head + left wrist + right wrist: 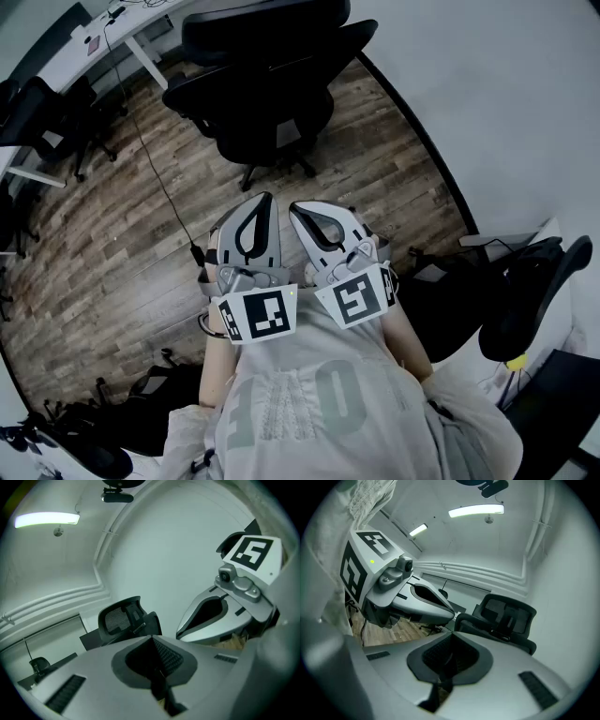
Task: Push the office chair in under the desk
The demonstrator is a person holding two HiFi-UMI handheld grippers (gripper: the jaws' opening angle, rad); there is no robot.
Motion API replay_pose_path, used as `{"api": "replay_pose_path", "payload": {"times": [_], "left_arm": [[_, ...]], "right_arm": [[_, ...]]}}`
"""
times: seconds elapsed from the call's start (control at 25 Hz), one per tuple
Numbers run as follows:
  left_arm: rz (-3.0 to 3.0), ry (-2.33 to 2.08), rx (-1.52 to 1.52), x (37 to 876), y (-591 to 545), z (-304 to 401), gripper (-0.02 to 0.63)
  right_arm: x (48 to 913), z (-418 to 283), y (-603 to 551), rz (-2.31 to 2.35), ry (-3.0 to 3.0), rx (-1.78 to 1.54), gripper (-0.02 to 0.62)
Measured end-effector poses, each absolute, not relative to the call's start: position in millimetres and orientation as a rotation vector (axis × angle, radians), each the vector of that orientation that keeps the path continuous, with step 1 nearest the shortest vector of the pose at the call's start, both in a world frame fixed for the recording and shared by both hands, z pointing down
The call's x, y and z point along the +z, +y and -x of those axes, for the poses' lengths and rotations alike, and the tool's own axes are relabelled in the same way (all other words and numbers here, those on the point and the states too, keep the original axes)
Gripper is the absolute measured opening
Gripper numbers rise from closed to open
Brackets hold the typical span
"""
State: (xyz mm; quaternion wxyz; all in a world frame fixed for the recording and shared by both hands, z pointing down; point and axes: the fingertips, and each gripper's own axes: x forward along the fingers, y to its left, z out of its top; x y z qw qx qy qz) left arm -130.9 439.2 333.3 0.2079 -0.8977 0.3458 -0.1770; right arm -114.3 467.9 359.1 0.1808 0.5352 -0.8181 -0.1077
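Both clenched and empty, held close to the chest: left gripper (259,208), right gripper (305,216). Chair (267,89) at 12 o'clock, well apart, out on the floor (112,225). Table (66,58) at 11. Step in, press closed tips on the backrest, push steadily; mind the cable (159,178).

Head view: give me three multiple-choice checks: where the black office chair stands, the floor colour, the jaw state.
1. The black mesh office chair stands: A between the left jaws; B ahead of the left gripper and right gripper, apart from them; C out of view.
2. The plank floor is: A green; B white; C brown wood.
3. Both grippers are: A both shut, empty; B both open; C shut on the chair.
B: floor lies between chair and grippers. C: brown wood grain shows. A: each gripper view shows jaws together, nothing between.
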Motion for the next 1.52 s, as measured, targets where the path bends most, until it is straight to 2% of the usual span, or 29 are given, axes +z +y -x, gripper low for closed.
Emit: {"api": "replay_pose_path", "payload": {"times": [0.64, 1.12, 1.52], "left_arm": [[2.487, 0.955, -0.491, 336, 427, 113, 0.017], [2.519, 0.962, -0.45, 344, 390, 77, 0.017], [2.521, 0.903, -0.352, 328, 292, 56, 0.017]], "right_arm": [[363, 105, 460, -1.565, -2.382, -0.267, 0.021], [362, 27, 429, -1.697, -2.309, -0.244, 0.021], [351, -24, 345, -1.982, -2.299, -0.204, 0.021]]}}
